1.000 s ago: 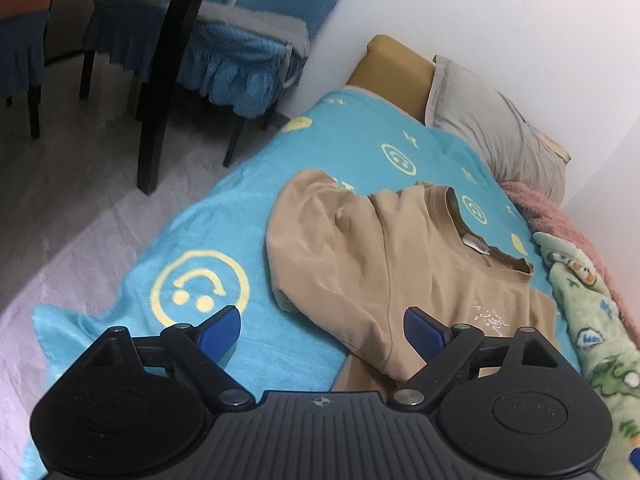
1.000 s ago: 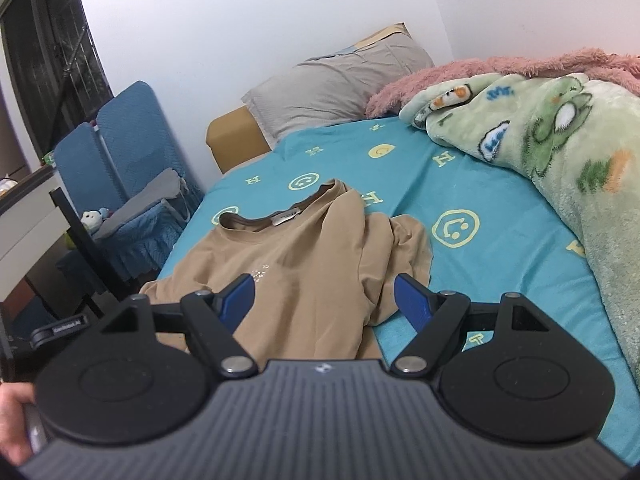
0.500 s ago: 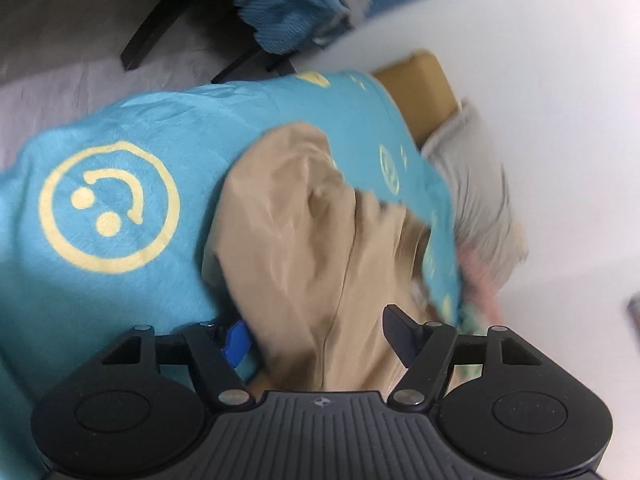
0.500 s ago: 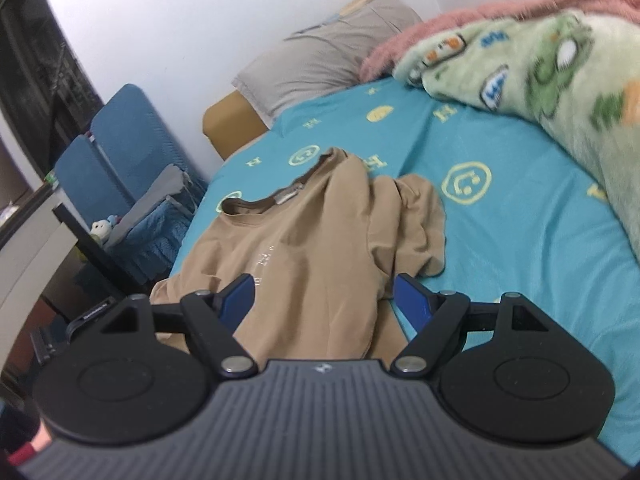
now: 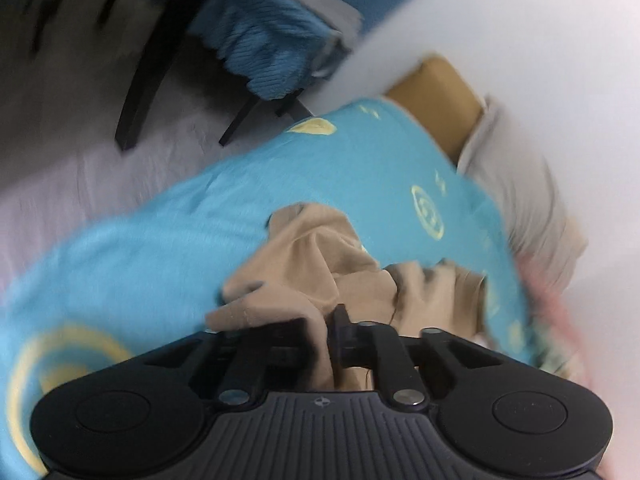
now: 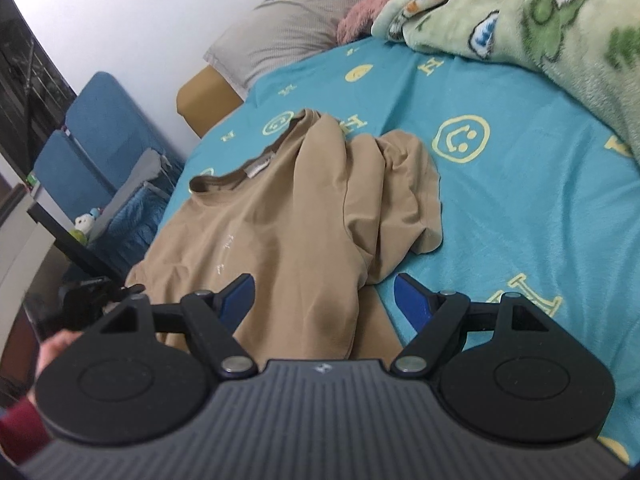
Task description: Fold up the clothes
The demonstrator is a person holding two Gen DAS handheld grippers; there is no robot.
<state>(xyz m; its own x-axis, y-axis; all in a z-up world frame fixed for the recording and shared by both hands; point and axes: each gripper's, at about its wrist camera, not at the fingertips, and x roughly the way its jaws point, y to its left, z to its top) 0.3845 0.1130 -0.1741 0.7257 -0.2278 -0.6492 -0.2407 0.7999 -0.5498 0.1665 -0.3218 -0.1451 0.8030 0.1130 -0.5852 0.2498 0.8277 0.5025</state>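
1. Here, a tan T-shirt (image 6: 296, 216) of thin, soft knit is lying on the turquoise bedsheet (image 6: 520, 184), its ribbed collar pointing toward the pillow and its far sleeve heaped in loose, rounded folds.
2. The left gripper (image 5: 326, 332) is pinching a bunched fold of the T-shirt (image 5: 320, 272); the black fingers are pressed nearly together with tan cloth squeezed between them and puckering up around them.
3. The right gripper (image 6: 324, 296) is hovering over the shirt's lower part with its blue-padded fingers (image 6: 410, 298) spread wide, holding nothing; one pad is sitting over tan cloth, the other over bare sheet.
4. The sheet is looking smooth and matte, printed with yellow smiley faces and letters.
5. A fleecy green blanket (image 6: 540, 20) with cartoon animals is lying piled along the bed's far side, a fuzzy pink blanket (image 6: 384, 4) behind it, and a grey pillow (image 6: 288, 32) is leaning at the head against a tan headboard (image 6: 204, 100).
6. The right wrist view is showing the shirt's full spread, its neck label and small pale chest print, plus the left gripper (image 6: 100, 300) at the shirt's near-left edge in the person's hand.
7. The left wrist view is showing the grip itself close up, though it is motion-blurred, so which part of the shirt is caught is probably the edge near a sleeve, not certain.
8. That view is also showing a grey floor (image 5: 72, 152) and dark chair legs (image 5: 148, 76) under a blue ruffled cover (image 5: 264, 52).
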